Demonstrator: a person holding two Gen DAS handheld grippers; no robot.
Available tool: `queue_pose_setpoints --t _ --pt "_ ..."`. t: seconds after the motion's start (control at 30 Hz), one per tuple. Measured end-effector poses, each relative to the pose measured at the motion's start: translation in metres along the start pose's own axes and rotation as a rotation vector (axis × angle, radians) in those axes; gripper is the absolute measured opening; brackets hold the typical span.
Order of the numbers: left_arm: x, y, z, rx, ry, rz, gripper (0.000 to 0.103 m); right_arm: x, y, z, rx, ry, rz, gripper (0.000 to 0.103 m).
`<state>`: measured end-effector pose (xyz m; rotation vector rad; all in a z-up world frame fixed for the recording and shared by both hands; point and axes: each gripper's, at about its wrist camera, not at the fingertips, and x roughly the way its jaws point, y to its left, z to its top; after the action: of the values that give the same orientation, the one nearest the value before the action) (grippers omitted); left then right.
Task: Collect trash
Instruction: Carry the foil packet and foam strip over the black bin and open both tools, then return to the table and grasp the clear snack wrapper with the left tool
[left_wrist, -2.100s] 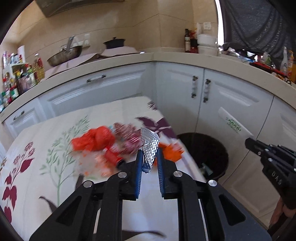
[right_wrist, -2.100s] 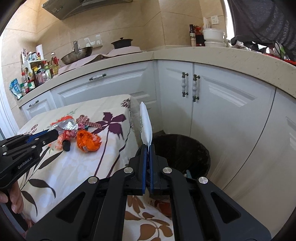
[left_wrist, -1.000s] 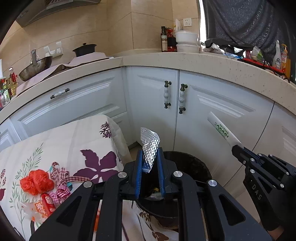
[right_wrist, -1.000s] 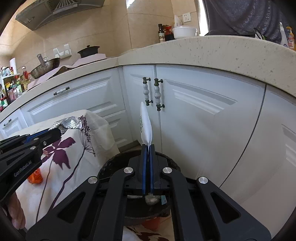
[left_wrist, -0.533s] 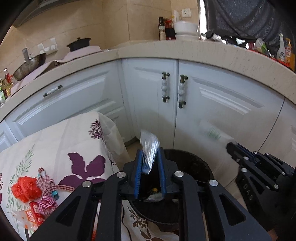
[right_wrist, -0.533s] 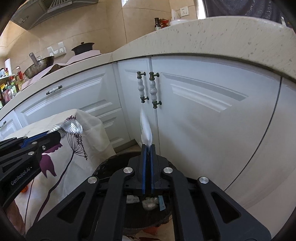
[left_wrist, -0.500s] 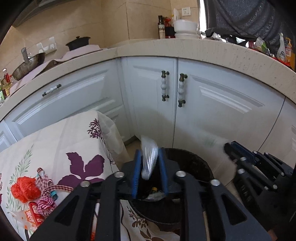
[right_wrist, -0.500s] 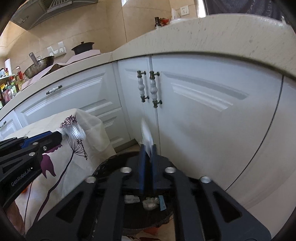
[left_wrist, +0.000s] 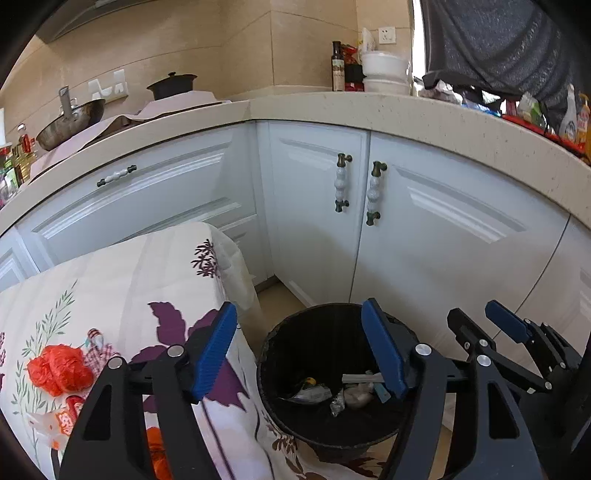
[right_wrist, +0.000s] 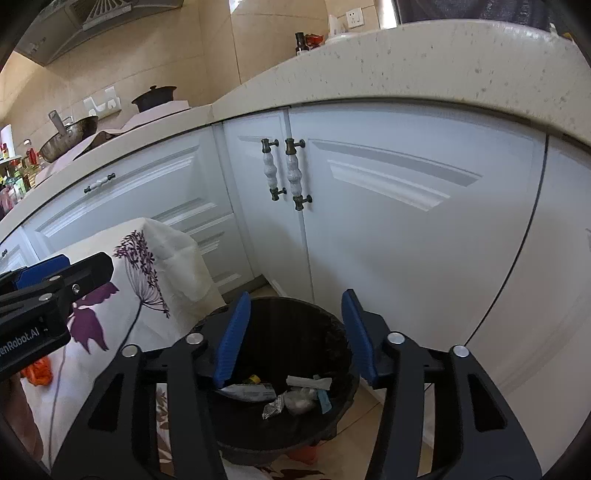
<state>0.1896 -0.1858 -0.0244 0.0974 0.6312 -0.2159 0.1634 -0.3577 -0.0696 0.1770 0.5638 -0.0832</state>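
1. Both grippers hang over the black trash bin (left_wrist: 325, 369), beside the cloth-covered desk (left_wrist: 110, 280).
2. The left gripper (left_wrist: 299, 350) and right gripper (right_wrist: 291, 332) have just been opening; their jaws stand wide, nothing between them.
3. Scraps lie in the bin's bottom; the foil piece (right_wrist: 273, 408) seems among them.
4. Red wrappers (left_wrist: 59, 369) remain on the desk beside the bin.
5. Risk: swinging back, a gripper could snag the cloth and drag wrappers to the floor.

The bin (left_wrist: 280, 406) is black, its trash (right_wrist: 295, 395) white, grey and silver with a blue scrap. Each claw, left (left_wrist: 299, 347) and right (right_wrist: 295, 332), is black with blue ribbed pads. The desk's cloth (left_wrist: 122, 280) is cream with purple flowers, green sprigs. Cabinets (left_wrist: 443, 236) are white; an orange bag (left_wrist: 59, 369) lies there.
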Motion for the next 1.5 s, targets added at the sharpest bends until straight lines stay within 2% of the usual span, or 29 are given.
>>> queue_pose_setpoints --t 0.23,0.53,0.83,1.07,1.33,1.5 --pt "-0.025 0.025 -0.006 -0.021 -0.014 0.029 0.073 -0.029 0.022 0.002 -0.009 -0.025 0.035 0.062" --pt "-0.069 0.090 -0.021 -0.102 -0.031 0.112 0.077 -0.060 0.074 0.002 -0.059 -0.038 0.127 0.066" --pt "-0.100 0.162 -0.051 -0.199 -0.007 0.225 0.078 -0.075 0.134 -0.009 -0.141 -0.004 0.209 0.068" --pt "-0.113 0.197 -0.073 -0.245 0.013 0.276 0.078 -0.075 0.173 -0.021 -0.209 0.043 0.252 0.068" --pt "-0.117 0.221 -0.094 -0.285 0.052 0.288 0.079 -0.071 0.193 -0.029 -0.253 0.089 0.249 0.073" --pt "-0.116 0.220 -0.099 -0.298 0.064 0.243 0.081 -0.068 0.199 -0.031 -0.267 0.108 0.243 0.073"
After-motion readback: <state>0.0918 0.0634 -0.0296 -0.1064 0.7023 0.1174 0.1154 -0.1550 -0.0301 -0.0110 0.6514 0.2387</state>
